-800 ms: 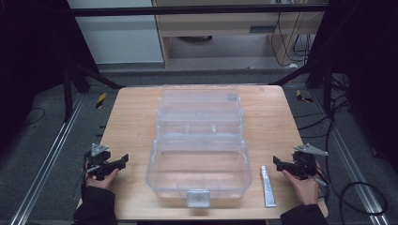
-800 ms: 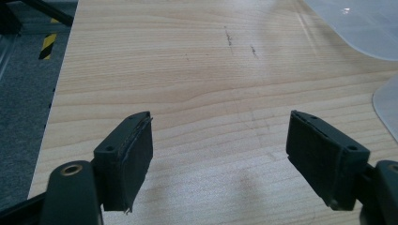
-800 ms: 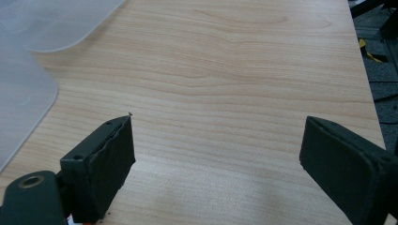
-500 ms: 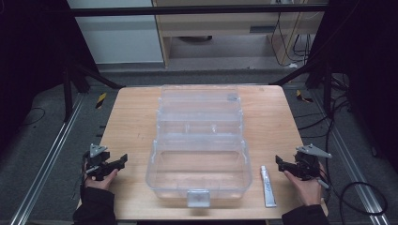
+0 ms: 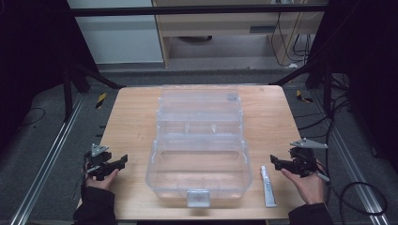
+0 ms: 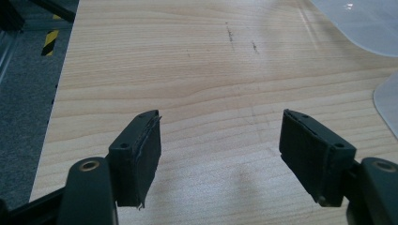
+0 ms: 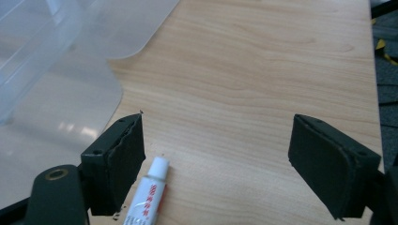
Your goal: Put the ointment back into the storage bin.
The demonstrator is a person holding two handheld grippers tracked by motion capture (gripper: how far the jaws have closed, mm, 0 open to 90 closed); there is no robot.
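Your small white tube (image 5: 267,186), capped and red-lettered, lies flat on the table's near right, just beside the clear box (image 5: 199,154), cap pointing far.

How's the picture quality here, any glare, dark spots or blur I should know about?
High view: the wooden table is evenly lit, its surroundings nearly black, and the clear plastic box looks hazy. Left gripper view: sharp wood grain, soft shadows under the open left claw. Right gripper view: pale glare on the box, and the white tube beside the open right claw is slightly soft.
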